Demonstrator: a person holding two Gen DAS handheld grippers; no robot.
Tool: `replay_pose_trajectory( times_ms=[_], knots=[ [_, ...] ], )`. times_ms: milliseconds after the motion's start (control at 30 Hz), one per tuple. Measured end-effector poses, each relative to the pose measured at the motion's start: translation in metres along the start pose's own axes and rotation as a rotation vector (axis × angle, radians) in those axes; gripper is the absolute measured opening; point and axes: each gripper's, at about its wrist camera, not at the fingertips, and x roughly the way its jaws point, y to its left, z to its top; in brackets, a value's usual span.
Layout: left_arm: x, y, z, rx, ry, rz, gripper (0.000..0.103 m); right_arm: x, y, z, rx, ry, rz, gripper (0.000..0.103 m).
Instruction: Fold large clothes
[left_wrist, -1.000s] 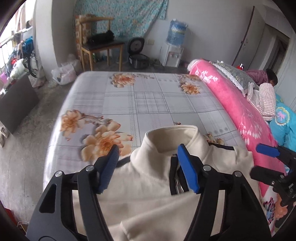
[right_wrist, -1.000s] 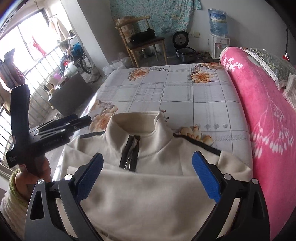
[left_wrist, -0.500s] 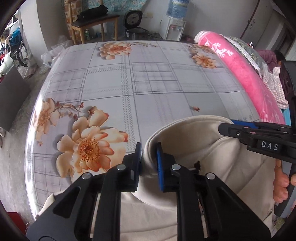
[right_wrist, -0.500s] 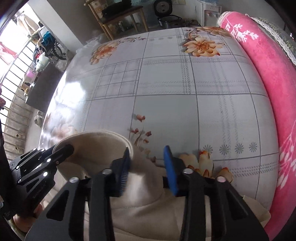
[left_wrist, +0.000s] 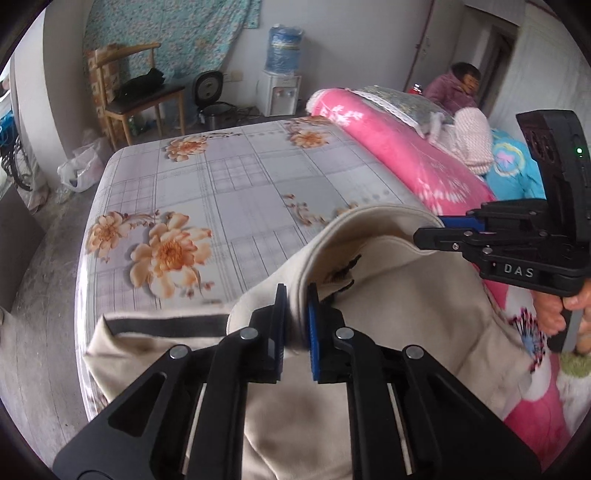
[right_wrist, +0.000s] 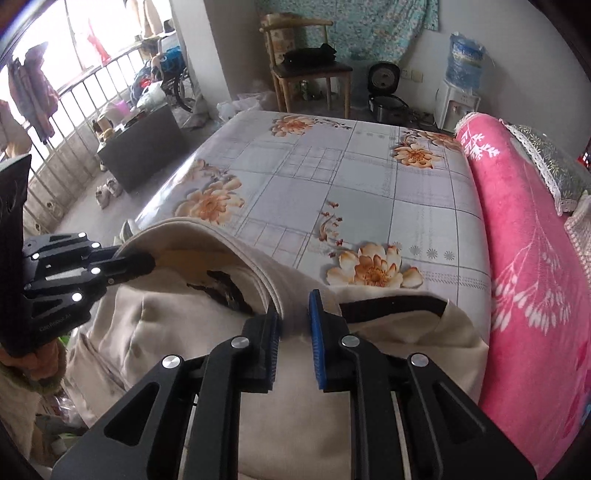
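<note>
A cream zip-neck sweater (left_wrist: 388, 302) with dark shoulder stripes lies at the near end of the bed; it also shows in the right wrist view (right_wrist: 177, 332). My left gripper (left_wrist: 295, 314) is shut on the left side of its stand-up collar. My right gripper (right_wrist: 295, 317) is shut on the right side of the collar. Both hold the collar lifted off the floral sheet (left_wrist: 221, 192). Each gripper shows in the other's view: the right one (left_wrist: 443, 229) and the left one (right_wrist: 136, 258). The sweater's lower part is hidden under the grippers.
A rolled pink blanket (right_wrist: 524, 258) runs along the bed's right side, with a pillow (left_wrist: 402, 103) and a person (left_wrist: 458, 88) beyond it. A wooden chair (right_wrist: 306, 70), rice cooker (right_wrist: 388, 99) and water dispenser (right_wrist: 458, 92) stand past the bed's far end. A balcony railing (right_wrist: 66, 122) is at left.
Both grippers went from open above the sweater to shut on its collar, then lifted it and tilted up, so the far room shows again.
</note>
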Motion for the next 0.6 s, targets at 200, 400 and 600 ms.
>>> replay_pose_trajectory(
  times_ms=[200,400,600],
  knots=[
    [0.019,-0.011,-0.046,0.01,0.062,0.024,0.008,0.025,0.014,-0.058,-0.074,0.054,-0.073,0.016],
    [0.051,-0.019,-0.078,0.066,0.127,0.079,0.008,0.035,0.016,-0.089,-0.123,0.108,-0.094,0.022],
    [0.052,-0.018,-0.078,0.068,0.105,0.065,0.008,-0.044,0.014,-0.072,-0.096,-0.104,0.148,0.038]
  ],
)
